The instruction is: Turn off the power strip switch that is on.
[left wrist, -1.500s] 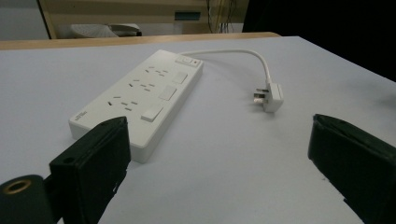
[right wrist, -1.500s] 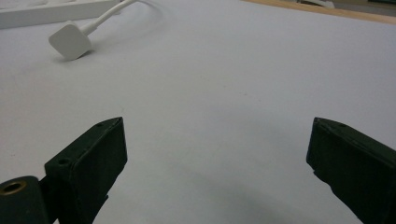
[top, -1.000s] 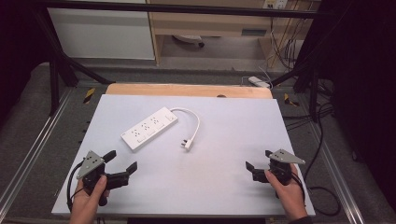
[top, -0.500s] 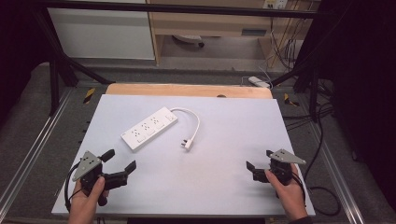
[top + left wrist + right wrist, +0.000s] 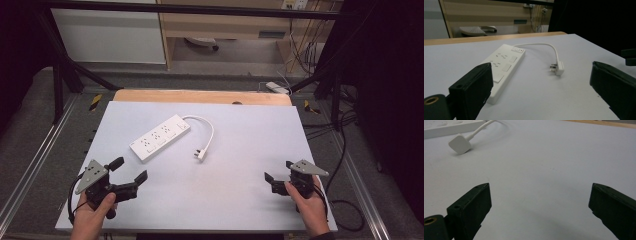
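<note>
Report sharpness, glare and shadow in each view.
High view: even light, soft focus, power strip casts little shadow. Left gripper view: strip and plug fairly sharp, near jaws blurred, room behind dark. Right gripper view: jaws soft, faint shadow below them on the table.

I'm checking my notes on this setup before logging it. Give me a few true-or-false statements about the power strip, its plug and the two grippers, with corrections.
1. The power strip lies flat on the white table. True.
2. The plug is pushed into one of the strip's sockets. False: it lies loose on the table beside the strip.
3. The left gripper is open and holds nothing. True.
4. The right gripper is clamped on the cable. False: it is open, far from the cable.
</note>
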Tool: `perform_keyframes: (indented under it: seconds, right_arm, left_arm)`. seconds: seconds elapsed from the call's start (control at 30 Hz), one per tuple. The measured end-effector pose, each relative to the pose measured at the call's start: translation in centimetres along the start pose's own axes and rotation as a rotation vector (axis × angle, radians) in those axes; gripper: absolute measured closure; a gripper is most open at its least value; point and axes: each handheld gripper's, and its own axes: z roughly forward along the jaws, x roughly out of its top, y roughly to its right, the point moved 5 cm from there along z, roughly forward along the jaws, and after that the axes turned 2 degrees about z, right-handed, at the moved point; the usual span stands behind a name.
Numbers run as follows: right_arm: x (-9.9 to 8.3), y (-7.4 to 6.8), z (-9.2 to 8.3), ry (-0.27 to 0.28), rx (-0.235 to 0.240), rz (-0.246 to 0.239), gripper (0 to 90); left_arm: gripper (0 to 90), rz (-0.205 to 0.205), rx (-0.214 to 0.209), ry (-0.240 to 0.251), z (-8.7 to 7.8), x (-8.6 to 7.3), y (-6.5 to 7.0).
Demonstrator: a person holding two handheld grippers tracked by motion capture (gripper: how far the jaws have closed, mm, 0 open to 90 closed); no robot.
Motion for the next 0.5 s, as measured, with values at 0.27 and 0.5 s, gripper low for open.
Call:
perform_keyframes:
  seconds: [0.27,0.5]
  right_arm:
    - [0.0,0.0,0.0,0.001,0.001,0.002,4.5]
    - [0.0,0.1,0.0,0.001,0.0,0.003,4.3]
  left_arm:
    - [4.6,0.012,-0.011,0.014,0.0,0.5,0.4]
    - [4.6,0.002,-0.017,0.046,-0.2,1.1,0.2]
